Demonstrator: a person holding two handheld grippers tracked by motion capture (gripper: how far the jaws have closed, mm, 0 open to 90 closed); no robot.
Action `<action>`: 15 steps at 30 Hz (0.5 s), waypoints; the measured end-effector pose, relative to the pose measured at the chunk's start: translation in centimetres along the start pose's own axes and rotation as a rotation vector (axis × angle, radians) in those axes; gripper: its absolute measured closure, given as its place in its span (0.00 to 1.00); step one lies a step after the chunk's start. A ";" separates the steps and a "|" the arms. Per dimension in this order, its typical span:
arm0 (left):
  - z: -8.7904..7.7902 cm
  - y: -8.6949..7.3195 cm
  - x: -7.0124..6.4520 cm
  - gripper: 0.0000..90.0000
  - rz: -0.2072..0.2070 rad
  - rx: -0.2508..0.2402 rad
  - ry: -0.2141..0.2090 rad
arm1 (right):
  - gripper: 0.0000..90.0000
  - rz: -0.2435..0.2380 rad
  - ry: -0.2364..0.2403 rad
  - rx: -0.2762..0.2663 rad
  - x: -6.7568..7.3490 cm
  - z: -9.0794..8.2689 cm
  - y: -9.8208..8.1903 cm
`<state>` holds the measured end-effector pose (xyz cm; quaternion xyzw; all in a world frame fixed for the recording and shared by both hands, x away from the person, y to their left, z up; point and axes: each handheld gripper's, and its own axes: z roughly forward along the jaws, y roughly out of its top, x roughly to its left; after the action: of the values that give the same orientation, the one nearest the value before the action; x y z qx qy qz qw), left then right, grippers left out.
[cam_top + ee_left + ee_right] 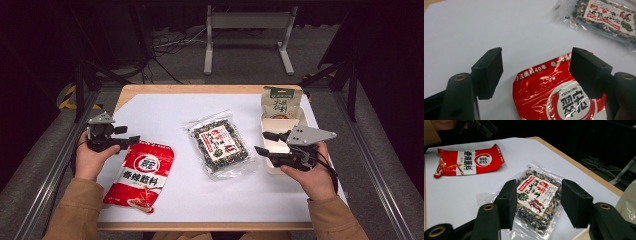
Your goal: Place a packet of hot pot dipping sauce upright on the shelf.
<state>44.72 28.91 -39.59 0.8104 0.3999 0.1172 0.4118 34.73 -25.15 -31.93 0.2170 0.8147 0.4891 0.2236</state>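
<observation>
White-papered wooden desk [165, 112]: both tools released, left tool [131, 141] poised over the flat red foil sachet [142, 172], right tool [264, 142] aimed at the clear dried-mix bag [219, 142], likely pre-grasp.

A wooden counter [131, 91] under a white sheet [160, 115] stands on grey floor [35, 165]. Beyond the counter stands a white metal frame [248, 22], cables [170, 42] beside it. Yellow-black tape [67, 97] lies left of the counter; the room beyond is dark.

My right gripper [266, 142] covers part of the tray [272, 165]. In my left gripper view, the red bag [554, 97] runs off the bottom edge.
</observation>
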 end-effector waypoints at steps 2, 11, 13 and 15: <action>0.5 -0.1 0.1 0.32 -0.002 0.004 -0.001 | 0.53 0.004 0.004 -0.002 0.0 0.1 -0.1; 2.8 -1.1 1.4 0.31 -0.056 0.063 -0.030 | 0.52 0.009 0.007 0.004 0.0 0.2 -0.3; 3.2 -1.3 1.6 0.31 -0.061 0.088 -0.043 | 0.52 0.012 0.009 0.006 0.0 0.3 -0.4; 3.4 -1.4 1.7 0.31 -0.065 0.097 -0.049 | 0.52 0.012 0.011 0.007 0.0 0.4 -0.4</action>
<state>46.80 28.66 -43.07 0.8187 0.4209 0.0641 0.3853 34.90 -25.09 -32.45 0.2199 0.8164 0.4887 0.2153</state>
